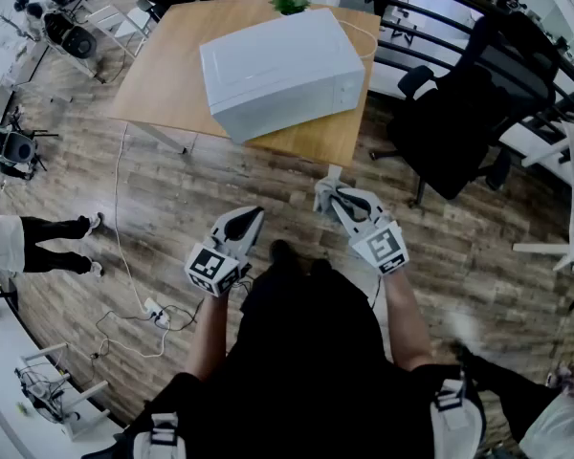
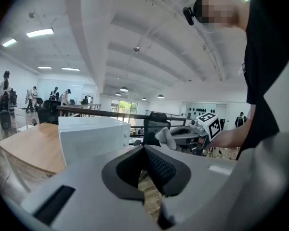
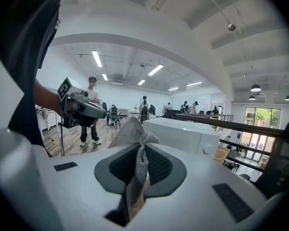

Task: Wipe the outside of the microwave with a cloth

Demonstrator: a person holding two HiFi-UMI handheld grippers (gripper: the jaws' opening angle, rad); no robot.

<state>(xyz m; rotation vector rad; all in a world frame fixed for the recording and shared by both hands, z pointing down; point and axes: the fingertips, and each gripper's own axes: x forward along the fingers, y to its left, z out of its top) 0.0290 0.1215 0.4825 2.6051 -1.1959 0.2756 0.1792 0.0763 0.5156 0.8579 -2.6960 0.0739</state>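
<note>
Wood plank floor (image 1: pixel 201 194), wooden table (image 1: pixel 163 65), black office chair (image 1: pixel 459 122), ceiling strip lights (image 3: pixel 97 57)

1. The white box-shaped microwave (image 1: pixel 282 70) has a smooth, matt casing; whether it is painted metal or plastic cannot be told.
2. The light wooden table (image 1: pixel 158 79) carrying it has a smooth top with faint grain and a low sheen.
3. The grey knitted cloth (image 3: pixel 134 131) looks soft, coarse-textured and matt.
4. The left tongs (image 2: pixel 145 149) and right tongs (image 3: pixel 138 152) have smooth, matt, pale-grey plastic shells. Their dark pads (image 2: pixel 160 170) look rubbery, with a fine dimpled texture.
5. The brown plank floor (image 1: pixel 220 175) shows wood grain and a slight gloss.
</note>
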